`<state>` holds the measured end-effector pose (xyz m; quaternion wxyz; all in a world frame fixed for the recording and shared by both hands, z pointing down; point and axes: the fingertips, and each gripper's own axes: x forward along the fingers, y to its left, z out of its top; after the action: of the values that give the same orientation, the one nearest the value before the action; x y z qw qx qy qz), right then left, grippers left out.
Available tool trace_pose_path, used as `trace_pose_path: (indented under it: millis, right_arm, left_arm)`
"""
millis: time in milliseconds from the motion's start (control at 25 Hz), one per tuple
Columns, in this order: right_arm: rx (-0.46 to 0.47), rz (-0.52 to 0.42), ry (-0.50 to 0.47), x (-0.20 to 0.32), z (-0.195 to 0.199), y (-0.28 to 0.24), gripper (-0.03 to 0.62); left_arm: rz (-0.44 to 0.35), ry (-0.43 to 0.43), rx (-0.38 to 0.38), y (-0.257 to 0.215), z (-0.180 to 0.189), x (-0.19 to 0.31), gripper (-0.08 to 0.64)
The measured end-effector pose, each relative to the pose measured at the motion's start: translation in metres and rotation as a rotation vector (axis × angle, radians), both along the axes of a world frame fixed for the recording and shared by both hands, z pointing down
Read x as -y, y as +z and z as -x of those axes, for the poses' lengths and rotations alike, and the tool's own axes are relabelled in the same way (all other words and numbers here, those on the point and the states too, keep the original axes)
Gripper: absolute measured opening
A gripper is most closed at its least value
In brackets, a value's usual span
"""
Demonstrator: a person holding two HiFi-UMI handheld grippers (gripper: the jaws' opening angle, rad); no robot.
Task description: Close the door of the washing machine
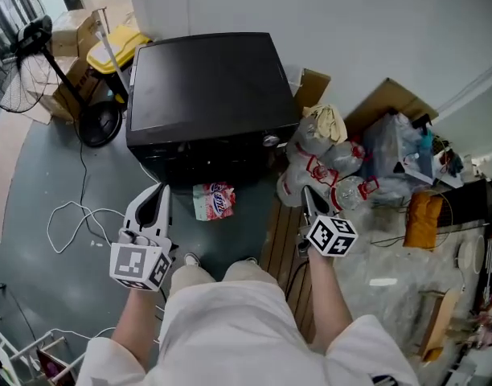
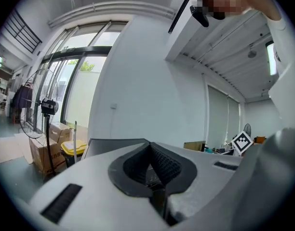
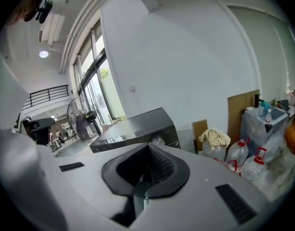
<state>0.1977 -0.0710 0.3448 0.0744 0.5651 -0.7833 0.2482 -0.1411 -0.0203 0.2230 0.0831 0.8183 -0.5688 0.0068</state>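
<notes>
Washing machine (image 1: 202, 83) stands on the floor by the wall. No door juts from its front, so it looks closed. Left gripper (image 1: 157, 193) and right gripper (image 1: 309, 195) hover before it, fingers clenched on nothing. Best to check the door sits flush before leaving.

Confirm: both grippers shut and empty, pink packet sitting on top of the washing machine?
One slip: the pink packet lies on the floor in front of the washing machine, not on top of it, as the head view shows. The rest holds: the left gripper and right gripper are shut and empty.
</notes>
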Motion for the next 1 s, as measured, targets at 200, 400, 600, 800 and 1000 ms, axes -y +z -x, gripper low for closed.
trace_pose_path:
  millis: [200,400,600,800,1000]
  right_arm:
    - [0.008,-0.077,0.04,-0.005,-0.036,-0.046,-0.002]
    - [0.009,-0.196,0.057,-0.005,-0.06,-0.104,-0.002]
    - [-0.089,-0.361,0.059,-0.007,-0.076,-0.18,-0.002]
    - [-0.132,-0.49,0.049,-0.017,-0.073,-0.234,-0.002]
    - [-0.208,-0.572,0.018,-0.029,-0.06,-0.264,-0.002]
  left_arm:
    - [-0.065,-0.022,0.02,-0.039,0.0,0.002,0.006]
    - [-0.135,-0.031,0.046,-0.075,-0.001,-0.005,0.006]
    - [-0.187,-0.055,0.064,-0.105,0.001,-0.01,0.006]
    - [-0.225,-0.083,0.063,-0.128,0.014,-0.015,0.006]
    - [-0.253,-0.141,0.069,-0.148,0.038,-0.029,0.006]
